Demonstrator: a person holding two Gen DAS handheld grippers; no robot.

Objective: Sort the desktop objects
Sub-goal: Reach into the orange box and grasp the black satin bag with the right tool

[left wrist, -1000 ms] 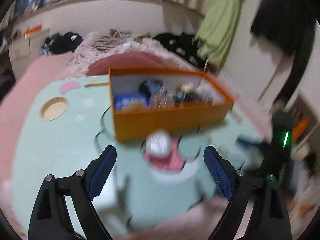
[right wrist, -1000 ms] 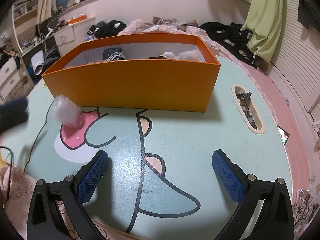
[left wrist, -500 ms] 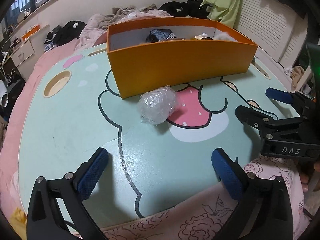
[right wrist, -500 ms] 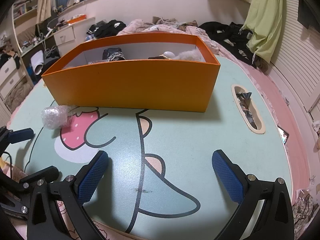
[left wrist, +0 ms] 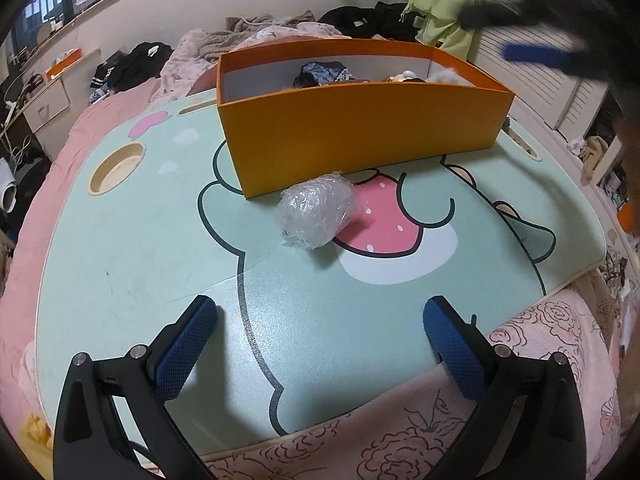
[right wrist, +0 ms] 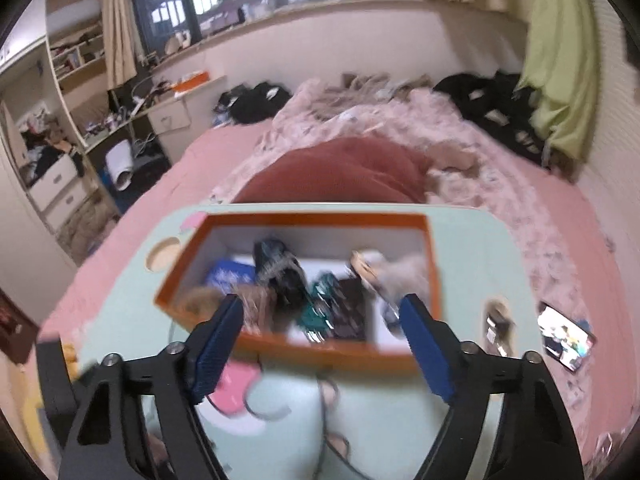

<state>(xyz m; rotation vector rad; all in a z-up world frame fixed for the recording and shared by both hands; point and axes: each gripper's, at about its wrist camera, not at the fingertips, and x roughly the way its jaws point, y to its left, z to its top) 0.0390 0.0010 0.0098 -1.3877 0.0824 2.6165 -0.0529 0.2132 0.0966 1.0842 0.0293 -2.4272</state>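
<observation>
A clear bubble-wrap ball [left wrist: 316, 210] lies on the mint cartoon table [left wrist: 140, 240], touching the front left corner of the orange box [left wrist: 360, 136]. My left gripper [left wrist: 320, 344] is open and empty, low at the table's near edge, in front of the ball. My right gripper [right wrist: 320, 344] is open and empty, held high above the table and looking down into the orange box [right wrist: 304, 344], which holds several items. In the left wrist view the right gripper [left wrist: 540, 54] shows as a blur at the upper right.
A round cup recess [left wrist: 116, 166] sits in the table's left part. A slot with dark items [right wrist: 498, 322] is at the table's right. A phone [right wrist: 566, 338] lies on the pink bed [right wrist: 560, 216] to the right. Clothes are piled behind.
My right gripper has risen from table level to high above the box, its view now blurred. My left gripper has settled at the near edge, and the ball lies still by the box.
</observation>
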